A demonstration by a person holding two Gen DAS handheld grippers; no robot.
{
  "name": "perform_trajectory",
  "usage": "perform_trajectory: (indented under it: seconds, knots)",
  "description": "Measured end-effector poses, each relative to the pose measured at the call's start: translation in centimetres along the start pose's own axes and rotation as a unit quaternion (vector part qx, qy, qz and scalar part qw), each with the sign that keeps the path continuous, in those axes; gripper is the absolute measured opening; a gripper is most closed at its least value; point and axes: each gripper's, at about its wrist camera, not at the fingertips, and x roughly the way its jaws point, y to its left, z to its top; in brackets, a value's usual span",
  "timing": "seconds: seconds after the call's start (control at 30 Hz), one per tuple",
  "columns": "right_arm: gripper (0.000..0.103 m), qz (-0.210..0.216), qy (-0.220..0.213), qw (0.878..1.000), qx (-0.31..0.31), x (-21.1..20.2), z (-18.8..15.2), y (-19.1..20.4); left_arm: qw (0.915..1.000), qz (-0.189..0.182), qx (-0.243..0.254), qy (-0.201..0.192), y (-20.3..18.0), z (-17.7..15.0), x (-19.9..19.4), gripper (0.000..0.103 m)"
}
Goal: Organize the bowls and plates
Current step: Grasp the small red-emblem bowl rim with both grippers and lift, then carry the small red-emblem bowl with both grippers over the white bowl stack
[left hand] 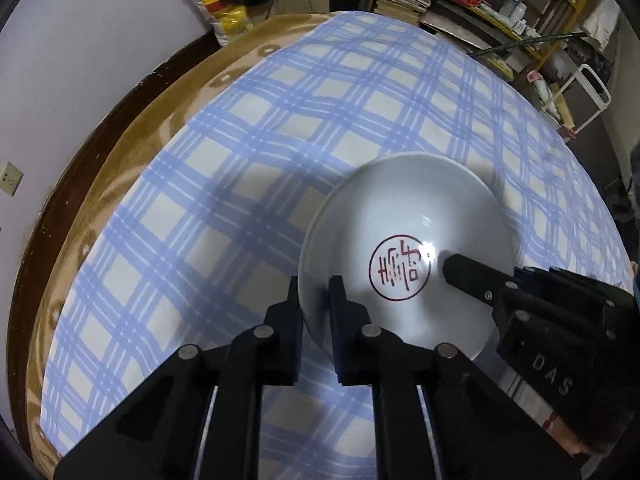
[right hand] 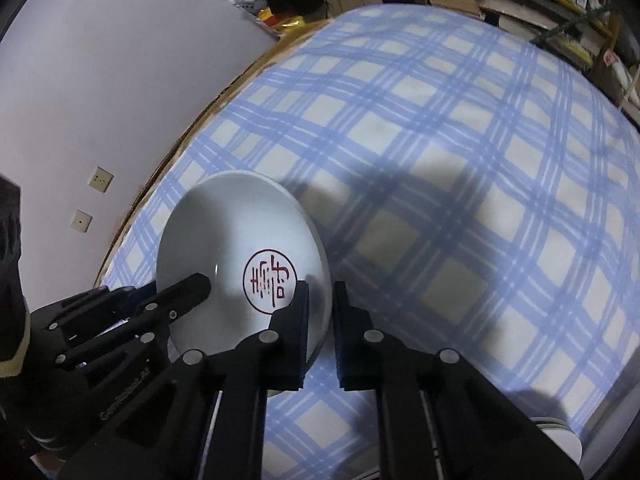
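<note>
1. Two grippers are on one white plate [left hand: 404, 236], and it hangs tilted above the blue checked tablecloth [left hand: 240, 184], its shadow thrown on the cloth beneath.
2. The left gripper [left hand: 314, 300] has its jaws narrowed to a slim gap with the plate's left rim pinched between them, one finger outside the rim, one on the inner face.
3. The right gripper [right hand: 320, 304] does the same on the opposite rim, jaws nearly together and clamped across the edge.
4. The red seal mark [left hand: 399, 267] sits in the plate's well, between the two grips, facing both cameras.
5. At the lower right corner of the right wrist view, a stack of white dishes [right hand: 560, 436] peeks in at the table's edge, well apart from the held plate.
6. Beyond the table stand cluttered shelves [left hand: 480, 4] and a plain wall [right hand: 120, 80].
</note>
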Motion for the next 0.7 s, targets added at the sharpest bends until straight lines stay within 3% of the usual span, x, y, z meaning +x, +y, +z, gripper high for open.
perform_trajectory:
  seconds: [0.2, 0.43, 0.7]
  knots:
    - [0.012, -0.008, -0.017, 1.0, 0.004, -1.6, -0.7, -0.1, 0.9993, 0.01, 0.036, -0.008, -1.9, -0.8, -1.8, 0.012]
    - [0.012, -0.016, -0.042, 0.999, 0.012, -4.9, -1.4, -1.0, 0.9991, -0.006, 0.04, -0.014, -3.7, -1.3, -4.3, 0.012]
    - [0.012, -0.024, -0.072, 0.997, 0.029, -9.3, -2.7, -3.1, 0.9966, -0.009, 0.073, -0.038, -8.3, -1.8, -8.0, 0.012]
